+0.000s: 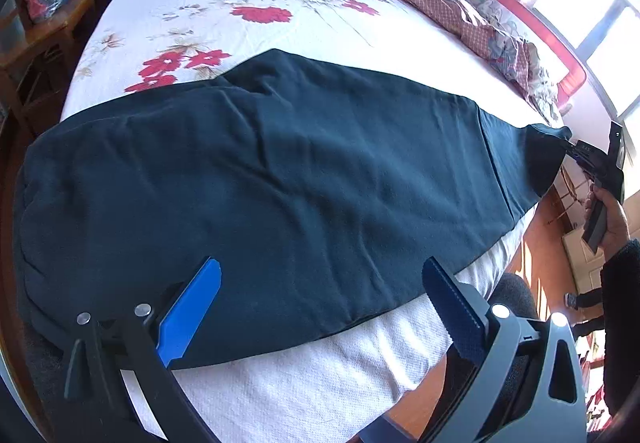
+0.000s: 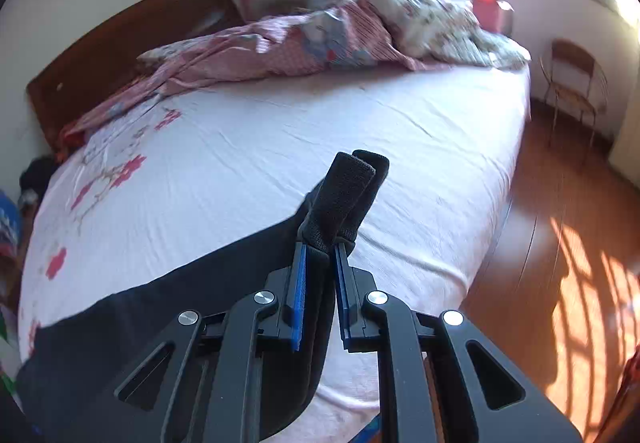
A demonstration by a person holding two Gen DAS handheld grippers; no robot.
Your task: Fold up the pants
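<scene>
On bed: pants, cuff pinched in my right gripper for folding; left gripper jaws wide.

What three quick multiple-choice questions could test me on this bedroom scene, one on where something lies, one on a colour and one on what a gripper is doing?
1. Where do the dark pants lie?
A. across the near edge of the bed
B. on the wooden floor
C. over the chair

2. What colour are the flowers printed on the bedsheet?
A. yellow
B. red
C. purple

3. How is the right gripper?
A. wide open and empty
B. clamped on a pillow
C. shut on the pants cuff

Answers:
1 A, the pants stretch along the mattress edge.
2 B, red blossoms show on the white sheet.
3 C, the cuff's ribbed fabric sticks out between its blue pads.
</scene>
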